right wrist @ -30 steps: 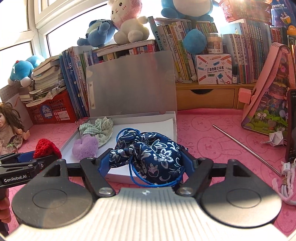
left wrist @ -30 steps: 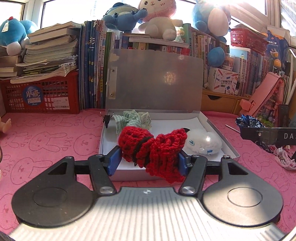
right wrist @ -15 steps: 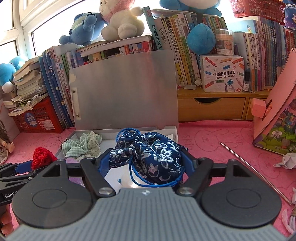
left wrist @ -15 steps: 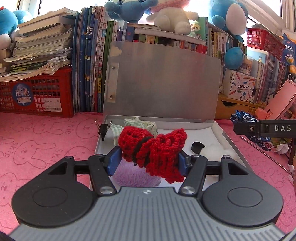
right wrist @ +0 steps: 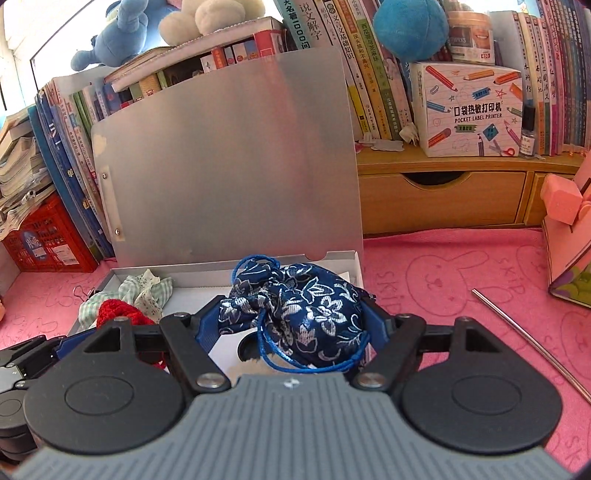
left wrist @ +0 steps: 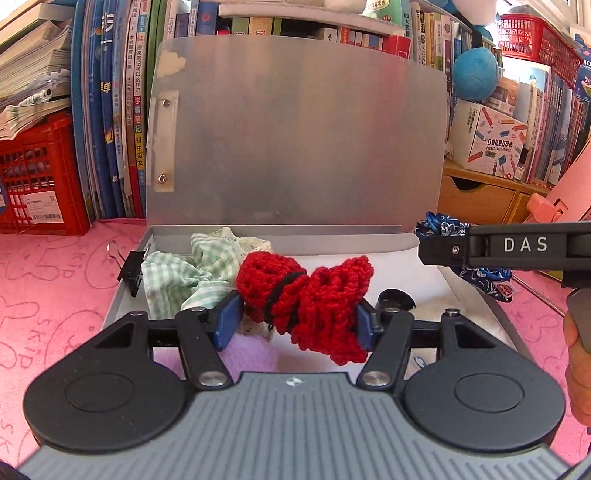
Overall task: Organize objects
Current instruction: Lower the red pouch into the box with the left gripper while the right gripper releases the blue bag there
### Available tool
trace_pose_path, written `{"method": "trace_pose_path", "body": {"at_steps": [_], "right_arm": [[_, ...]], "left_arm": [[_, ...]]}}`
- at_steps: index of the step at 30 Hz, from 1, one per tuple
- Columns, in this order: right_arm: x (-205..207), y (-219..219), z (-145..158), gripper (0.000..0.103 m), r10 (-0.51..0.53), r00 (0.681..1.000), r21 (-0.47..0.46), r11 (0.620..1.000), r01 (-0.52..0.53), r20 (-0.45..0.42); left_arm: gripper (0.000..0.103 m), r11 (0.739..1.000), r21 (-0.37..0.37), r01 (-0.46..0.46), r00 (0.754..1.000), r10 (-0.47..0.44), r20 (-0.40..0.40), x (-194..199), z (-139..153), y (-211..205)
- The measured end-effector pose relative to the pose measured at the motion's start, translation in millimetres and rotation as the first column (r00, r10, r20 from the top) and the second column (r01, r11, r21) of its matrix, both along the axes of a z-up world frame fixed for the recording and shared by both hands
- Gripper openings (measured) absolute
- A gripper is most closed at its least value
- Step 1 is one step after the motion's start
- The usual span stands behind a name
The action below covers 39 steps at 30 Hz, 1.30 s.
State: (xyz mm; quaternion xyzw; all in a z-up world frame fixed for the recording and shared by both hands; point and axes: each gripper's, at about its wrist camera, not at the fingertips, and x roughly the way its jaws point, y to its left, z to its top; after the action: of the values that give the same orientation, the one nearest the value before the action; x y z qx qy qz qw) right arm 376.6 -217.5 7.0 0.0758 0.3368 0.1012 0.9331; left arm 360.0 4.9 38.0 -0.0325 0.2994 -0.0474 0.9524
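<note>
Grippers over open tray [left wrist: 369,242] | left gripper [left wrist: 297,317] is clamping red crochet piece [left wrist: 306,295] | right gripper [right wrist: 291,317] is clamping blue pouch [right wrist: 295,306]

My right gripper [left wrist: 461,251] reads "DAS" in white along its black side. A white box [right wrist: 474,110] on the shelf says "口袋热敏打印机" and "POCKET LABEL PRINTER". My pink mat [right wrist: 461,266] shows "SKIP" beside its bunny outlines. One book spine [left wrist: 139,140] reads "初中语文"; another book [right wrist: 301,22] reads "说文解字".
</note>
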Motion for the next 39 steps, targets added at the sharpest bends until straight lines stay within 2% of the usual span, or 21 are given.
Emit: {"method": "trace_pose_path", "body": {"at_steps": [10, 13, 15, 17, 20, 23, 28, 33, 39], "right_arm": [[18, 9, -13, 0.078, 0.029, 1.000, -0.040, 0.999, -0.028, 0.012], [17, 7, -16, 0.080, 0.027, 1.000, -0.020, 0.999, -0.027, 0.011], [15, 5, -15, 0.081, 0.021, 1.000, -0.004, 1.000, -0.020, 0.018], [13, 2, -14, 0.087, 0.021, 1.000, 0.017, 1.000, -0.022, 0.019], [8, -2, -10, 0.087, 0.020, 1.000, 0.040, 0.999, -0.020, 0.012], [0, -3, -3, 0.088, 0.017, 1.000, 0.042, 0.999, -0.018, 0.021], [-21, -4, 14, 0.088, 0.022, 0.999, 0.048, 0.999, -0.024, 0.043], [-51, -6, 27, 0.088, 0.034, 0.997, 0.042, 0.998, -0.037, 0.063], [-94, -8, 29, 0.089, 0.067, 0.996, 0.022, 0.997, -0.068, 0.065]], "left_arm": [[0.067, 0.999, 0.051, 0.015, 1.000, -0.014, -0.014, 15, -12, -12], [0.069, 0.998, 0.063, 0.020, 1.000, -0.019, -0.014, 12, -13, -11], [0.078, 0.998, 0.059, 0.027, 1.000, -0.028, 0.005, 9, -11, -11], [0.087, 0.998, 0.047, 0.036, 0.999, -0.037, 0.030, 5, -9, -10], [0.089, 0.997, 0.058, 0.042, 0.998, -0.045, 0.044, -2, -3, -12], [0.090, 0.996, 0.081, 0.040, 0.998, -0.044, 0.048, -9, 2, -13], [0.090, 0.997, 0.068, 0.033, 0.998, -0.036, 0.052, -28, 12, -9], [0.090, 0.998, 0.056, 0.032, 0.997, -0.035, 0.063, -56, 24, -3], [0.090, 0.998, 0.052, 0.040, 0.996, -0.044, 0.078, -100, 35, 1]]}}
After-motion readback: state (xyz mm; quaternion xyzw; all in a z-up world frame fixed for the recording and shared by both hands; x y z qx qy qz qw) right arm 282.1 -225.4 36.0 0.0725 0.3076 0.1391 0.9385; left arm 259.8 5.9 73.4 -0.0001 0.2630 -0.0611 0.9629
